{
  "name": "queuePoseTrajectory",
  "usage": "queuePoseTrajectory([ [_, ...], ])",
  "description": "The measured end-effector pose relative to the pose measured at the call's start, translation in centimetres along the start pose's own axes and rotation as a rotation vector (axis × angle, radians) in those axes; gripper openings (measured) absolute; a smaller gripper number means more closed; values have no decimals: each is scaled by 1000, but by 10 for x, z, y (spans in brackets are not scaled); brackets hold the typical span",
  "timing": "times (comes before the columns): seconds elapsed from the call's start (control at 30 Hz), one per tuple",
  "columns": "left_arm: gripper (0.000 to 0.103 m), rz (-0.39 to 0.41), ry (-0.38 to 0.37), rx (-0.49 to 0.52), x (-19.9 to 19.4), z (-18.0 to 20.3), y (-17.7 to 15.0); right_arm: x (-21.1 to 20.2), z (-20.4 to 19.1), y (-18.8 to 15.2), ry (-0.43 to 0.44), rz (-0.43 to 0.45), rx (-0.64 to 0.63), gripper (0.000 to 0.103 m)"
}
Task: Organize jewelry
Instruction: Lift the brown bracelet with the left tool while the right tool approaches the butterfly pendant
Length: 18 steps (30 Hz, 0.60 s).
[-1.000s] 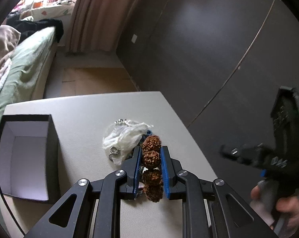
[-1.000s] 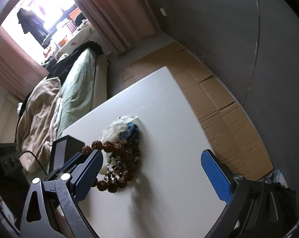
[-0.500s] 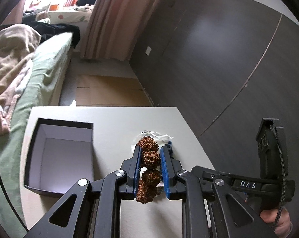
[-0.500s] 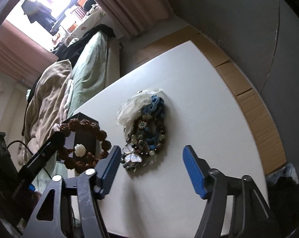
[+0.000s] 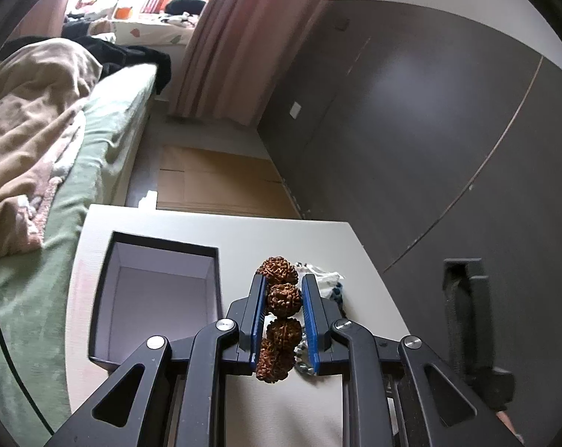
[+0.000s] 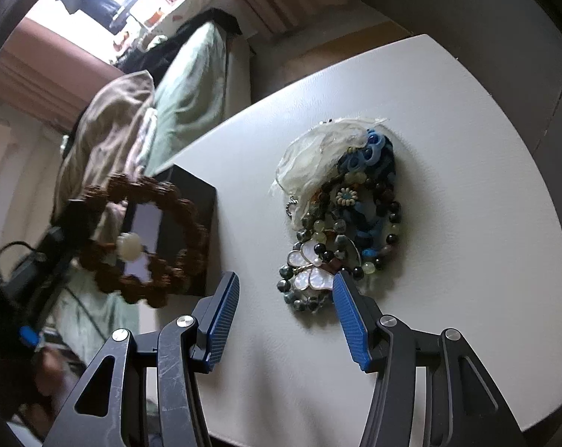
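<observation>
Left claw (image 5: 282, 300) pinches brown bead bracelet (image 5: 283, 298) in air beside open black box (image 5: 158, 298) on worktop (image 6: 448, 149). Right claw (image 6: 286, 311) half open, just been closing, holds nothing — hangs over jewelry pile (image 6: 340, 223).

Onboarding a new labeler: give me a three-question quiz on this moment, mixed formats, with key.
1. True or false: the left gripper is shut on the brown bracelet.
2. The pearly flower piece lies: A) in the box; B) on the jewelry pile; C) between the left fingers.
3. Fill in: nothing is yet gripped by the ____ gripper, whose fingers have just been closing.

Key: 1 true; 2 B; 3 right.
</observation>
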<state>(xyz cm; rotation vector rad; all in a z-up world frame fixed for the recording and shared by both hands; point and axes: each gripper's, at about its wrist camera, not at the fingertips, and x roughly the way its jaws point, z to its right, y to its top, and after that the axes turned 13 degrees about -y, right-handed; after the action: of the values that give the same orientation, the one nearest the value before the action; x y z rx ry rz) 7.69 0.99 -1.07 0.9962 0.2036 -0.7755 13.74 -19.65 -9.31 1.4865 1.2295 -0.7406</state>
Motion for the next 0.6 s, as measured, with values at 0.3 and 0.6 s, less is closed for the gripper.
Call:
queuePoseTrajectory([
  [0.3, 20, 30, 10, -20, -17, -9, 5, 18, -25, 2, -189, 20, -110, 54],
  [0.6, 20, 52, 23, -30, -33, -12, 6, 12, -17, 2, -176, 7, -84, 30],
])
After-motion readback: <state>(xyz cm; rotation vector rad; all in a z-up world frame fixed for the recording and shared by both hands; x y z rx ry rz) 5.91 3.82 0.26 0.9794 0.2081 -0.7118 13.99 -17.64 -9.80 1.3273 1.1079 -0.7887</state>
